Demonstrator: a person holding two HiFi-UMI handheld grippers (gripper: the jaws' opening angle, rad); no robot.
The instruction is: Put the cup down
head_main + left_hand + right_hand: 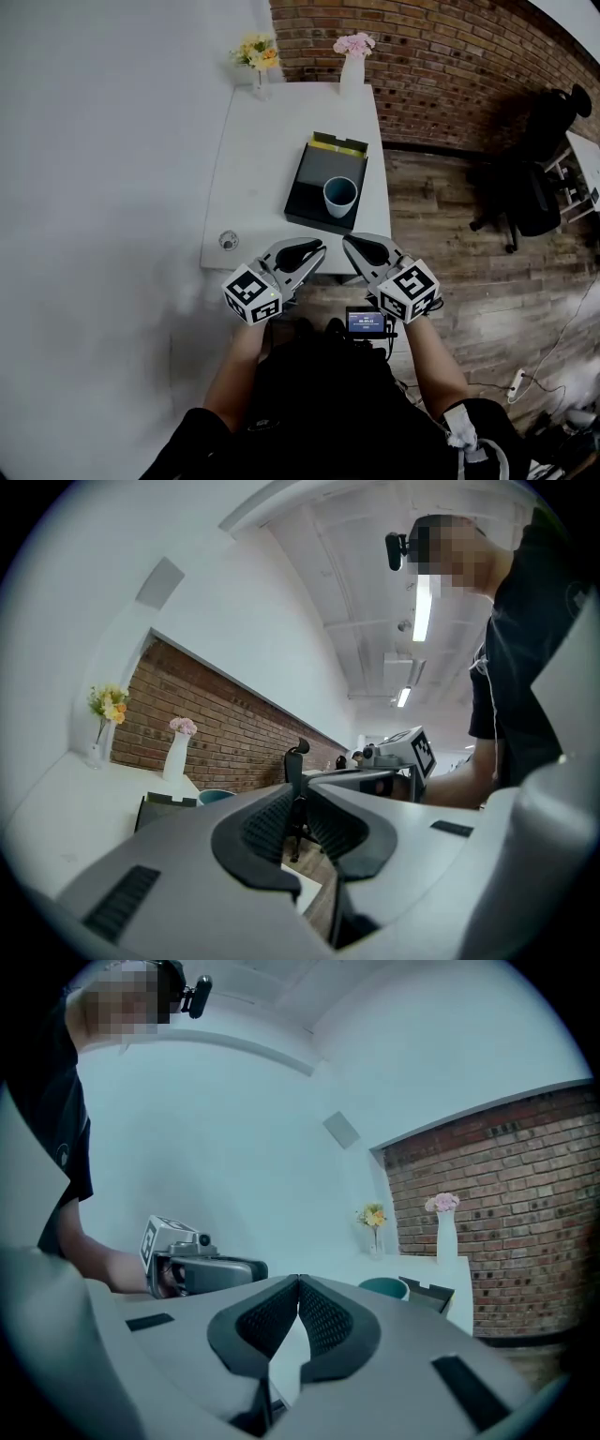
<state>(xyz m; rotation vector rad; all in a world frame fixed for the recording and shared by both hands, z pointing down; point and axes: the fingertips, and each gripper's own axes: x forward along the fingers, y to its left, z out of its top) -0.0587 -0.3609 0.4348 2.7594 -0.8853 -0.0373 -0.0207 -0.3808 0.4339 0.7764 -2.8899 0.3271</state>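
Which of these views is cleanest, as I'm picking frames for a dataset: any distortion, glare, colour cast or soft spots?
Head view: sharp and evenly lit, but the fisheye bows the edges of the table. Left gripper view: dark round vignette, and the ceiling lights glare white. Right gripper view: bluish cast, same vignette, and the cup shows only as a soft sliver.

Head view looks steeply down; gripper views look level; all share the cup (340, 195).

Cup (340, 195) seemingly glossy; table (262, 169) matt.
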